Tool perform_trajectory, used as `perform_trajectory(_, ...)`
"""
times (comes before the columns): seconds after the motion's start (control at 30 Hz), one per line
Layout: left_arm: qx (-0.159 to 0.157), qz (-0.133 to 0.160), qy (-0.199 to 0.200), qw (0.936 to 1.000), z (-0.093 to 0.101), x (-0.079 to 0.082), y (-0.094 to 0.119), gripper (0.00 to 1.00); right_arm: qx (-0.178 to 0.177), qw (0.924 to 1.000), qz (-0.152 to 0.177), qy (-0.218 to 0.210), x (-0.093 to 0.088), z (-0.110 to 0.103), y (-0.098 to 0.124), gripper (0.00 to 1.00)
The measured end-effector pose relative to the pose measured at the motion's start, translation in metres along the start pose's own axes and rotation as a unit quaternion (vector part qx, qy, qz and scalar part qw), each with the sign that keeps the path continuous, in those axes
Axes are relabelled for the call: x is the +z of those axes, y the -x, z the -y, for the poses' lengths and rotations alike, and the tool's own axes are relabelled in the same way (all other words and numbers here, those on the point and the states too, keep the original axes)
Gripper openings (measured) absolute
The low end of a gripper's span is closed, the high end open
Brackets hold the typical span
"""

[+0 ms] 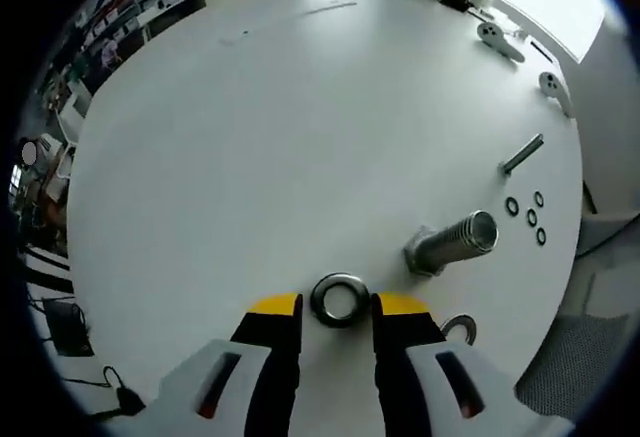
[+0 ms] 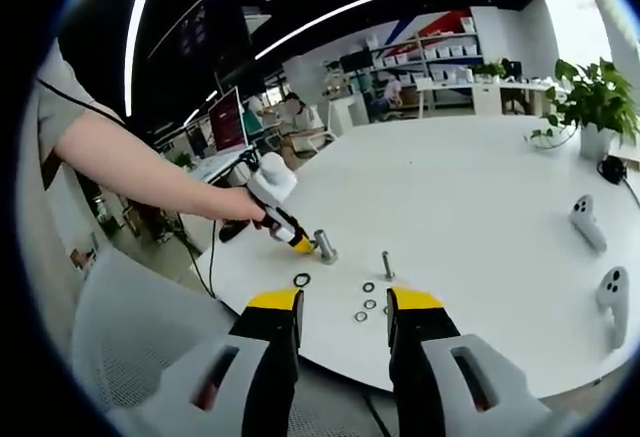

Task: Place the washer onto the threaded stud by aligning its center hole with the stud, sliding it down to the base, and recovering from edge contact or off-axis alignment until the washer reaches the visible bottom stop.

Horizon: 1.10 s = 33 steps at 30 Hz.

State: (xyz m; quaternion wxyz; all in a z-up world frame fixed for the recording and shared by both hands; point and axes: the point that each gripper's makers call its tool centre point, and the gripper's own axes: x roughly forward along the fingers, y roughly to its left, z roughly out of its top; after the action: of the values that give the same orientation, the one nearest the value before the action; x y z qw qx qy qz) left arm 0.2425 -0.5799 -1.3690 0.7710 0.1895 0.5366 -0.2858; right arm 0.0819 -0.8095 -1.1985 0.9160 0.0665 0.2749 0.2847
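White round worktop [image 1: 250,137] spread across an open office with shelving and a potted plant [image 2: 590,102] at its far edge. In the left gripper view, the left tool [image 1: 337,304] stood with its yellow-tipped jaws apart, a large steel ring, the washer [image 1: 338,298], lying flat on the worktop between them; whether the jaws touched it could not be told. Just beside it lay a large threaded stud [image 1: 452,242] on its side, with a slim bolt [image 1: 521,154] and small dark rings [image 1: 527,215] farther off. In the right gripper view, the right tool [image 2: 343,304] hung open and empty off the worktop edge, and a person's hand [image 2: 240,205] held the left tool [image 2: 300,244] at the stud [image 2: 324,246].
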Motion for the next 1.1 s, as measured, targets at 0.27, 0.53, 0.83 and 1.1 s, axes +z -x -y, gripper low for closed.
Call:
perform_trajectory(0.27,-0.011,-0.027,-0.084,0.996,0.005,-0.001,-0.002,0.21,-0.002,1.0,0.004,-0.004,0.001,0.001,0.0,0.35)
perform_trajectory(0.53,-0.025,-0.051,-0.104,0.993,0.007,-0.009,0.001,0.21,-0.004,1.0,0.005,-0.006,0.001,0.002,0.0,0.35)
perform_trajectory(0.83,-0.033,-0.086,-0.143,0.9854,0.01,-0.034,0.009,0.21,-0.003,1.0,0.004,-0.006,0.001,0.002,0.0,0.35)
perform_trajectory(1.1,-0.034,-0.076,-0.142,0.9863,0.011,-0.038,0.011,0.26,-0.003,1.0,0.004,-0.007,0.001,0.001,0.0,0.35)
